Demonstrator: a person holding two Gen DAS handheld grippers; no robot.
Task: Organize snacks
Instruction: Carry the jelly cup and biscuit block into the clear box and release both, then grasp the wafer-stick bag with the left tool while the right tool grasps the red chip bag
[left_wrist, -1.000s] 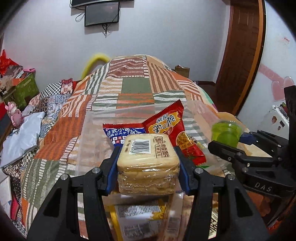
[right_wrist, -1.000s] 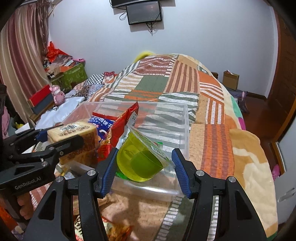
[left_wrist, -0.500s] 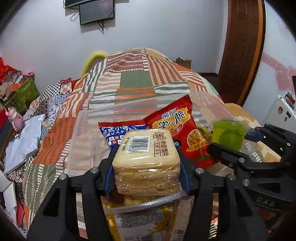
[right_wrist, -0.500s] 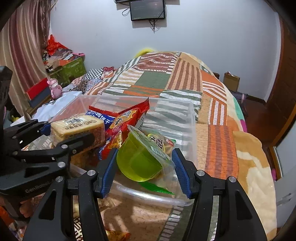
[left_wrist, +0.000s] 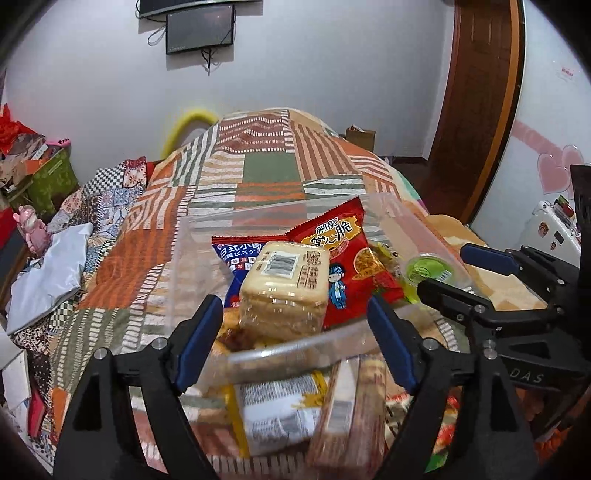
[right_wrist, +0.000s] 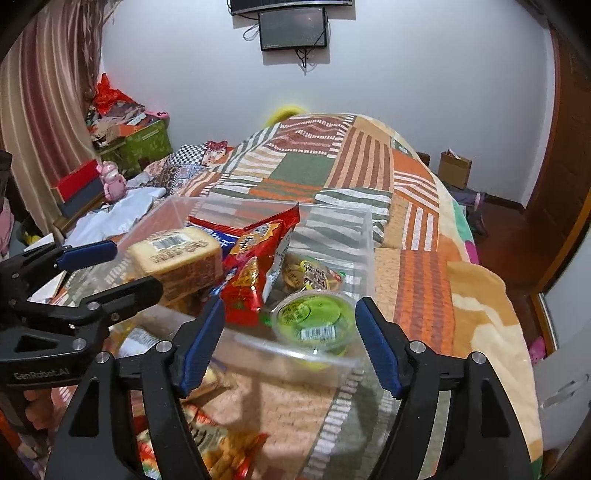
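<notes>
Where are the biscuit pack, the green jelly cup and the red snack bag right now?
biscuit pack (left_wrist: 284, 284): left wrist view, on its top face below the barcode.
green jelly cup (right_wrist: 314, 317): right wrist view, on its foil lid.
red snack bag (left_wrist: 341, 254): left wrist view, on its printed front.

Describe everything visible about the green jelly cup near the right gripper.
The green jelly cup is a small clear plastic tub of bright green jelly, sealed with a round green printed film lid that bears a white barcode label. It sits roughly upright, lid tilted slightly toward the camera, inside the clear plastic bin at its near right corner, against the near wall. A red snack bag lies just to its left. The right gripper has its jaws opening; the pads stand clear of the cup on both sides.
</notes>
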